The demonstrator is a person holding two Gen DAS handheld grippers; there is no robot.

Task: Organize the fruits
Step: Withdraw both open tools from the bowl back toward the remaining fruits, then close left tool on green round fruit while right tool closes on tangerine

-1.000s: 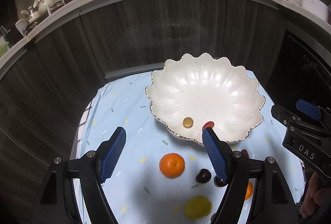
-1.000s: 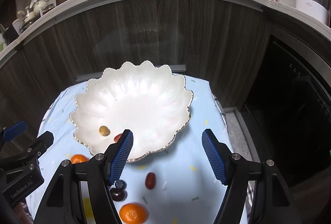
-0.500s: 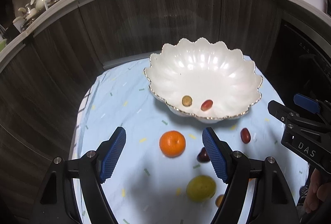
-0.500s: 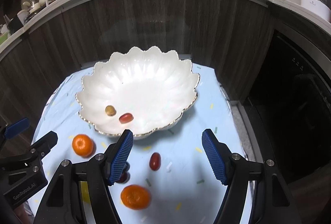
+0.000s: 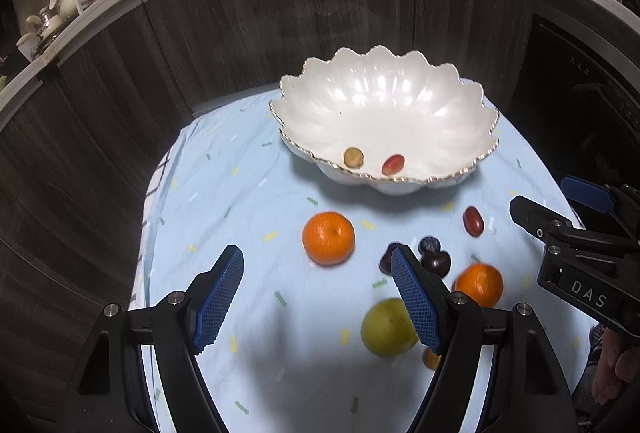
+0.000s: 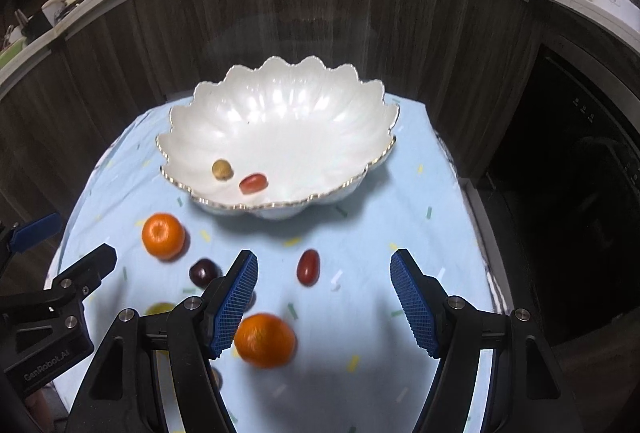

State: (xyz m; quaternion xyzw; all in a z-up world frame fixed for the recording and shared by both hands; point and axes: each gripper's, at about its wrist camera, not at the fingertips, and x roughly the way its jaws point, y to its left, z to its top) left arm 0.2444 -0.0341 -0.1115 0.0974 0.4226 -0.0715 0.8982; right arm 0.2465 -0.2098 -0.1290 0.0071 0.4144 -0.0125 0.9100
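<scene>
Bowl (image 5: 400, 113) on worktop (image 5: 248, 201): two small fruits inside. Outside: two oranges (image 5: 328, 237), one green fruit (image 5: 387, 327). "DAS" on right tool (image 6: 324, 297). Left tool (image 5: 316, 297), right tool: wide, empty.

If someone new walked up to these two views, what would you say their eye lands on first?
Most likely the big white scalloped bowl at the far end of the pale blue cloth, holding only a yellowish-brown fruit and a red one. Next, the bright mandarin on the cloth in front of it, with a second mandarin nearer, beside the open right gripper.
</scene>
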